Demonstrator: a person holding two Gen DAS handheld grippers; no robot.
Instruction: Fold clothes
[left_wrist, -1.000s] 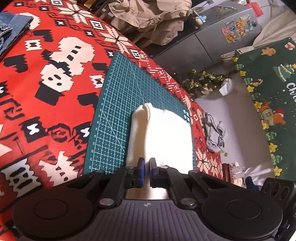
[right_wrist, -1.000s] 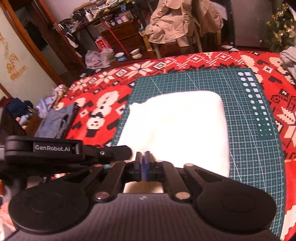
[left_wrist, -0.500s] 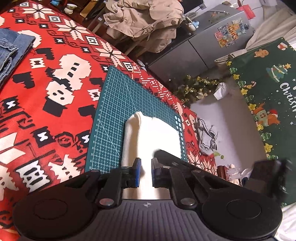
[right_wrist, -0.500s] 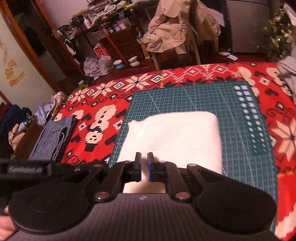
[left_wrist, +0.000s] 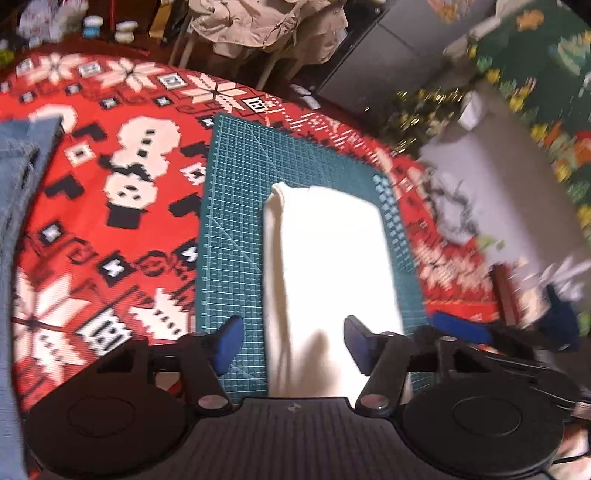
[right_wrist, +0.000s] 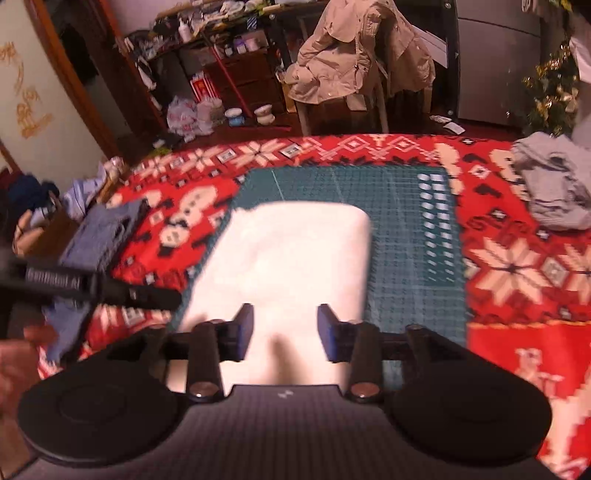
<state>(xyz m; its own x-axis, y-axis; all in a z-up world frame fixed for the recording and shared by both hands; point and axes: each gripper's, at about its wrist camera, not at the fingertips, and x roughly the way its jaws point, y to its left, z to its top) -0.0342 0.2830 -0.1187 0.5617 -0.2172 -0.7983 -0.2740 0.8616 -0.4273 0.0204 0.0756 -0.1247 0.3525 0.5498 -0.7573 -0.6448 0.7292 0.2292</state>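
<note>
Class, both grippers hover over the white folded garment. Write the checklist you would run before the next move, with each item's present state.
1. Left gripper jaws open and holding nothing: ok.
2. Right gripper jaws open and holding nothing: ok.
3. White garment lies folded on the green cutting mat: ok.
4. Garment wholly within the mat's edges: cannot tell, its near end is hidden by the grippers.
5. Fold edges even: cannot tell, the picture is blurred.
6. Crumpled grey clothing lies apart from the mat: ok.
</note>
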